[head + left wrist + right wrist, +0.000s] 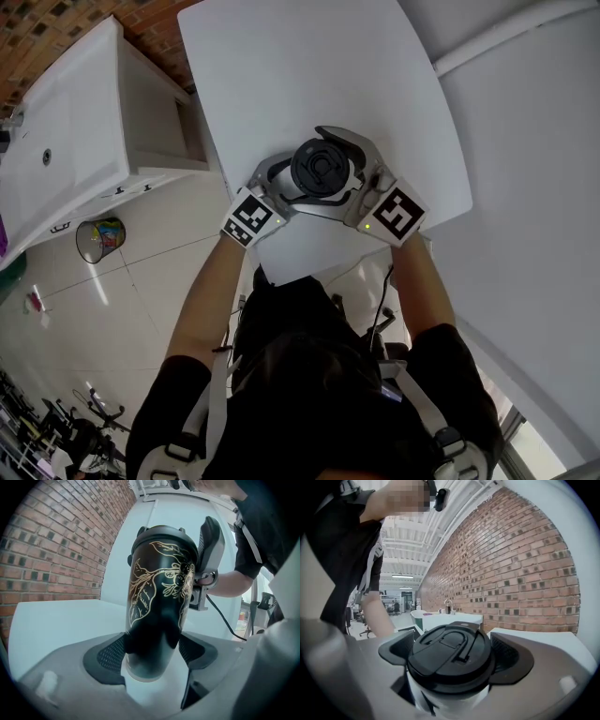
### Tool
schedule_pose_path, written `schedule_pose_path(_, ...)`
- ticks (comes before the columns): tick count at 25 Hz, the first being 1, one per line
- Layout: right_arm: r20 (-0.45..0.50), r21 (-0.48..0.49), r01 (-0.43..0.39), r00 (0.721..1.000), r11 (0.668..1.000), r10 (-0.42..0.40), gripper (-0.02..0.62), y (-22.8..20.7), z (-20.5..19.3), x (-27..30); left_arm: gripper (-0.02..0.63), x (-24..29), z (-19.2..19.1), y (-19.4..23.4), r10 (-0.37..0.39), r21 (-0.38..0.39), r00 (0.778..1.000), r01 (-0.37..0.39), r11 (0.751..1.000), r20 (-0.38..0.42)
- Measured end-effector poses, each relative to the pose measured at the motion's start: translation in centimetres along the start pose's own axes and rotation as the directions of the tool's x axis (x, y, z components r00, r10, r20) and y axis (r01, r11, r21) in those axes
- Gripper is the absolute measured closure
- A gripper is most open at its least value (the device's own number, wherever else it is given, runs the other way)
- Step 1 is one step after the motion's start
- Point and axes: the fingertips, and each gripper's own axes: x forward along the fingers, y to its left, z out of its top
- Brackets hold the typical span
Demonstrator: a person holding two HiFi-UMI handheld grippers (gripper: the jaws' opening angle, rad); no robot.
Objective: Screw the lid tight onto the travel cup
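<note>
A black travel cup (159, 583) with gold leaf drawings stands upright on the white table (281, 56). Its black flip-top lid (322, 169) sits on top. My left gripper (152, 651) is shut on the cup's lower body, with a pad pressed against each side. My right gripper (452, 653) is level with the lid (450, 648), which sits between its jaws. Those jaws stand at their widest, the pads close beside the lid's rim without squeezing it. In the head view the left gripper (291, 187) and the right gripper (337, 176) come in from the near table edge.
The cup stands near the table's front edge (309, 267). A long white counter (66, 141) runs along the left, with a small bin (100, 239) on the tiled floor beside it. A brick wall (61, 545) is behind the table. A cable (225, 620) trails from the right gripper.
</note>
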Motion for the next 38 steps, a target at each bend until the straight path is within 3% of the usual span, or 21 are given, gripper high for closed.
schedule_pose_path(13,0.061,0.072,0.214,0.974,0.974,-0.218,0.107,-1.1,0.1,-0.4,0.245,0.0,-0.2,0.0,-0.002,-0.001,1.0,0.002,1.0,0.0)
schedule_pose_path(21,0.109,0.121,0.397,0.906,0.91,-0.41,0.106,-1.7,0.4,-1.3,0.244,0.0,0.0,0.0,0.0,0.003,1.0,0.0,1.0,0.002)
schedule_pose_path(29,0.084,0.121,0.426,0.895,0.896,-0.437,0.105,-0.3,-0.6,-4.4,0.238,-0.3,-0.3,-0.3,-0.009,-0.014,1.0,0.008,1.0,-0.02)
schedule_pose_path(34,0.068,0.059,0.45,0.889,0.891,-0.453,0.104,-0.2,-0.8,-6.6,0.239,-1.8,-0.4,0.6,0.068,0.01,0.997,-0.068,0.998,-0.023)
schedule_pose_path(38,0.086,0.078,0.465,0.878,0.882,-0.471,0.104,0.6,-0.4,-7.7,0.241,-4.2,-0.3,0.6,0.126,-0.019,0.992,-0.126,0.992,-0.026)
